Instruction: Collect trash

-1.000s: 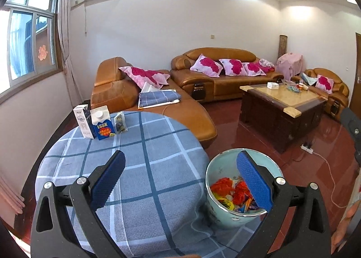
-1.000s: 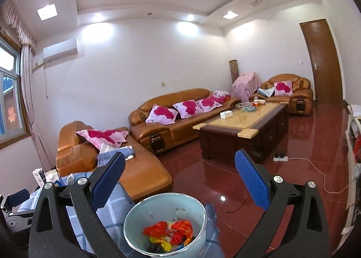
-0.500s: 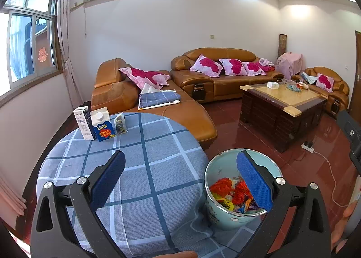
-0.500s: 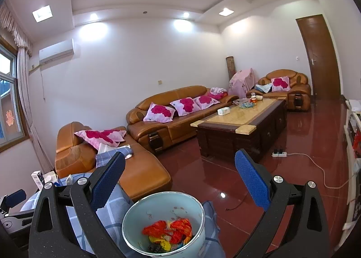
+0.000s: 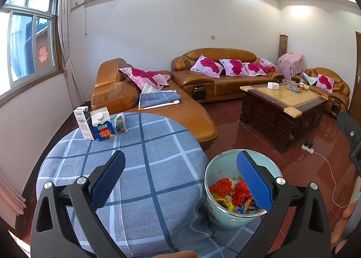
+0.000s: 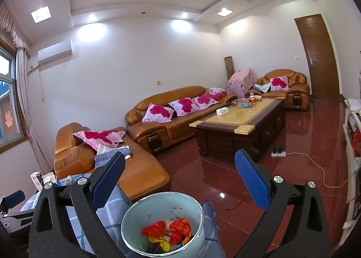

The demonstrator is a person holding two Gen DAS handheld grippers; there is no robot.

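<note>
A pale green enamel bucket (image 5: 227,217) stands at the right edge of a round table with a blue checked cloth (image 5: 144,167). It holds red, orange and yellow wrappers (image 5: 227,192). The bucket also shows in the right wrist view (image 6: 158,208), with the wrappers (image 6: 169,231) inside. My left gripper (image 5: 180,178) is open and empty above the table, its right finger over the bucket. My right gripper (image 6: 179,178) is open and empty above the bucket.
Two cartons, a white one (image 5: 83,122) and a blue one (image 5: 102,126), and a small packet (image 5: 120,124) stand at the table's far left. Brown leather sofas (image 5: 216,73), a dark coffee table (image 5: 282,111) and a power strip with cord (image 5: 309,146) lie beyond.
Both cameras have tilted slightly; the bucket sits a touch lower in the right wrist view. Both grippers stay open and empty.
</note>
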